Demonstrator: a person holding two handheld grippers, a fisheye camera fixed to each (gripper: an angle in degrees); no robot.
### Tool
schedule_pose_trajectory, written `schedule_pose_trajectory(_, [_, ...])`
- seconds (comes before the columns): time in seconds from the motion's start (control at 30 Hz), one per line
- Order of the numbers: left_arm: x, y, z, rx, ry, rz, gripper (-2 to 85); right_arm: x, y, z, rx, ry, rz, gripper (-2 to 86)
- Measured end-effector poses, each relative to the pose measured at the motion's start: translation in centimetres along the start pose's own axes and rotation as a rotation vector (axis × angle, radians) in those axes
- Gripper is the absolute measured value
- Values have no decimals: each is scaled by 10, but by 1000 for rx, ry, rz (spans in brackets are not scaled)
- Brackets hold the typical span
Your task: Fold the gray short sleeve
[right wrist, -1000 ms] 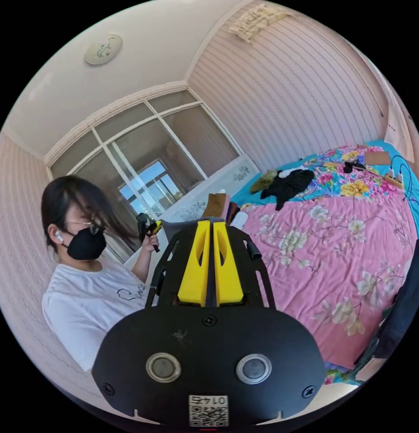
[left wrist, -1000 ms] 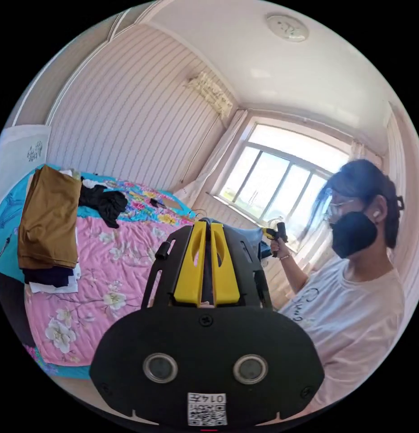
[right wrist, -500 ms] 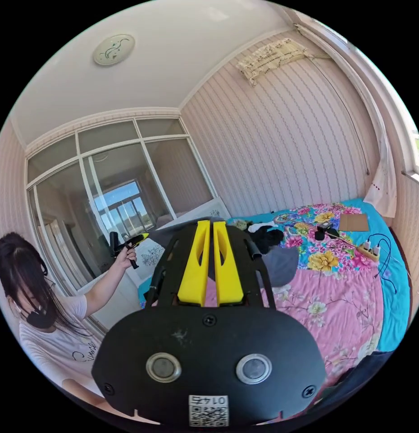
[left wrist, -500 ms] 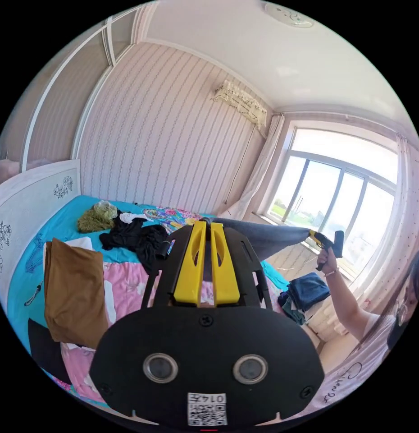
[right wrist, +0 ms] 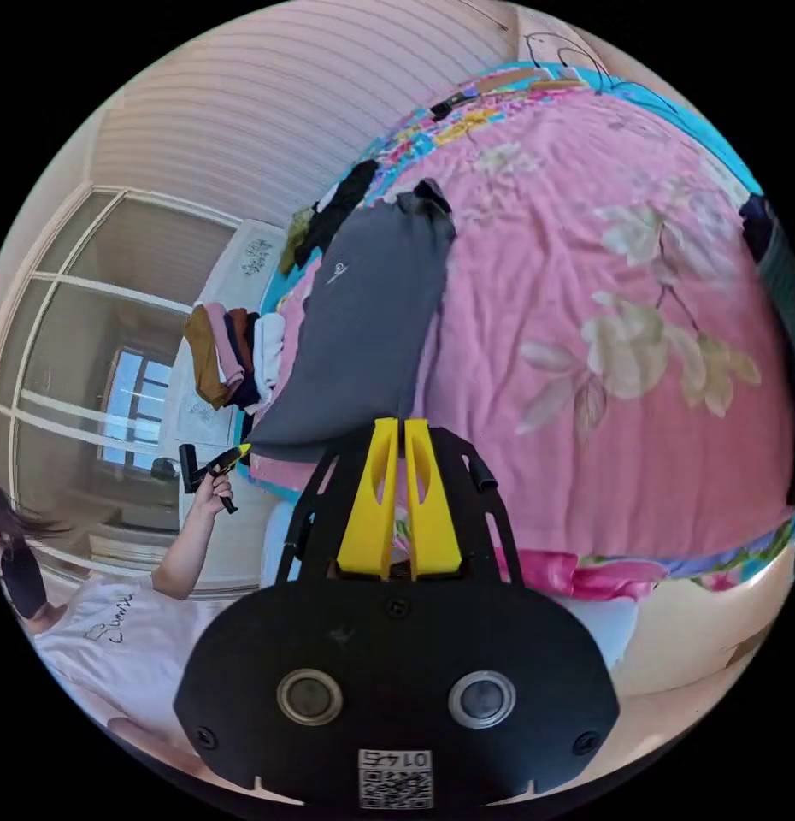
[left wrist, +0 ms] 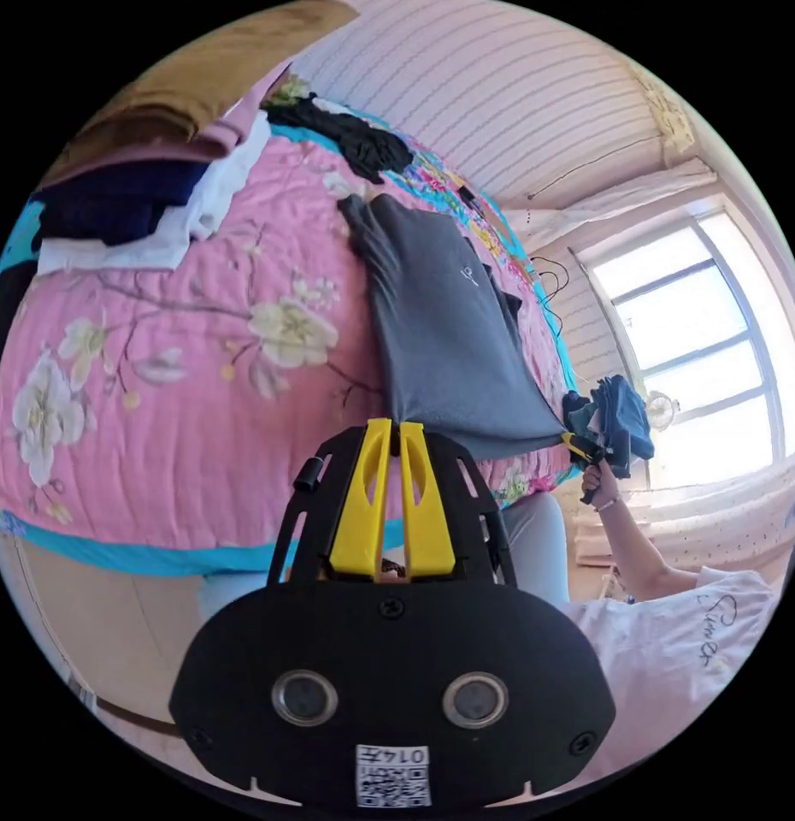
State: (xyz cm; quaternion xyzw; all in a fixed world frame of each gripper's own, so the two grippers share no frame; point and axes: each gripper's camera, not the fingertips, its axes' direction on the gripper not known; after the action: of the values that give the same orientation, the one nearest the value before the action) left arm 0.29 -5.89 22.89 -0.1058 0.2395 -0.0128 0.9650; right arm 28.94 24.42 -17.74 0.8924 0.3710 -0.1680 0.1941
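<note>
The gray short sleeve shirt (left wrist: pixel 449 333) lies stretched lengthwise over the pink flowered quilt (left wrist: pixel 201 376), small logo facing up, collar end far from me. My left gripper (left wrist: pixel 396 425) is shut on one corner of its near hem. In the same view my right gripper (left wrist: pixel 573 441), held in a hand, pinches the other corner. From the right gripper view the shirt (right wrist: pixel 363 316) runs away from my right gripper (right wrist: pixel 397 423), shut on the hem, and the left gripper (right wrist: pixel 235 451) grips the opposite corner. The hem hangs taut between them at the bed's edge.
A stack of folded clothes (left wrist: pixel 158 154) sits on the quilt beside the shirt, also visible as a stack (right wrist: pixel 231 351). A black garment (left wrist: pixel 355 137) lies beyond the collar. Blue clothes (left wrist: pixel 620 419) pile up near the window. The person (left wrist: pixel 671 624) stands at the bedside.
The shirt hung in the air between the grippers; now both have come down and most of it is spread out on the quilt. Both cameras tilted towards the bed.
</note>
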Motion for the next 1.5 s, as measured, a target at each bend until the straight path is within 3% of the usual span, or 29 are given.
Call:
schedule_pose_trajectory(0.5, [-18,41,50,-224,-36,59,-8,-31,54,32,-219,19,112,4])
schedule_pose_trajectory(0.7, [-18,40,88,-291,-136,109,5,-79,53,61,-364,203,36,9])
schedule_pose_trajectory(0.77, [-19,37,89,-245,-86,85,21,-111,52,68,-331,339,-33,18])
schedule_pose_trajectory(0.87, [-11,36,86,-210,-157,115,45,-163,54,76,-285,668,-151,48])
schedule_pose_trajectory(0.97, [-4,41,78,-187,-212,151,55,-216,62,83,-276,840,-288,94])
schedule_pose_trajectory(1.27, [26,65,48,-24,-222,228,58,-362,100,78,-111,891,-600,123])
schedule_pose_trajectory(1.5, [48,85,57,-2,-241,321,57,-413,129,66,-7,866,-697,122])
